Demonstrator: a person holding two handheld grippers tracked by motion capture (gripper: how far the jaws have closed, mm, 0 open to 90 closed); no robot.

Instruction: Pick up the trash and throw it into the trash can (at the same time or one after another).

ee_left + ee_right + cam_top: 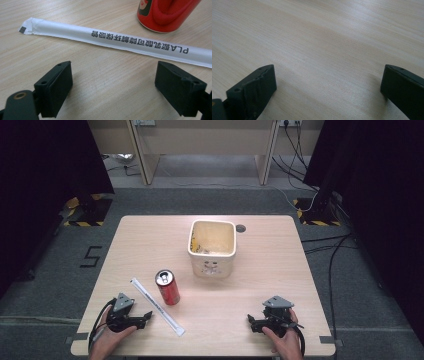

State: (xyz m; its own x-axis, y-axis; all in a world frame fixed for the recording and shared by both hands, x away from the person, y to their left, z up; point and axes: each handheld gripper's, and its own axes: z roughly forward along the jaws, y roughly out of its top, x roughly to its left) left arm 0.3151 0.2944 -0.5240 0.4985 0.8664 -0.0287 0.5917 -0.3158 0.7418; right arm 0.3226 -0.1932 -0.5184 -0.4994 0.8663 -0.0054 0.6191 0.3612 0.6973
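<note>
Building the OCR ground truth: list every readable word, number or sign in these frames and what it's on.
"PLA聚乳酸可降解环保吸管", black print on the white straw wrapper, upside down in the left gripper view.
"5", black mark on the grey floor left of the table.
Red can: white and black marking at its top edge in the left gripper view, cropped, unreadable.
Cream bin: faint marks on its front, too small to read.
</note>
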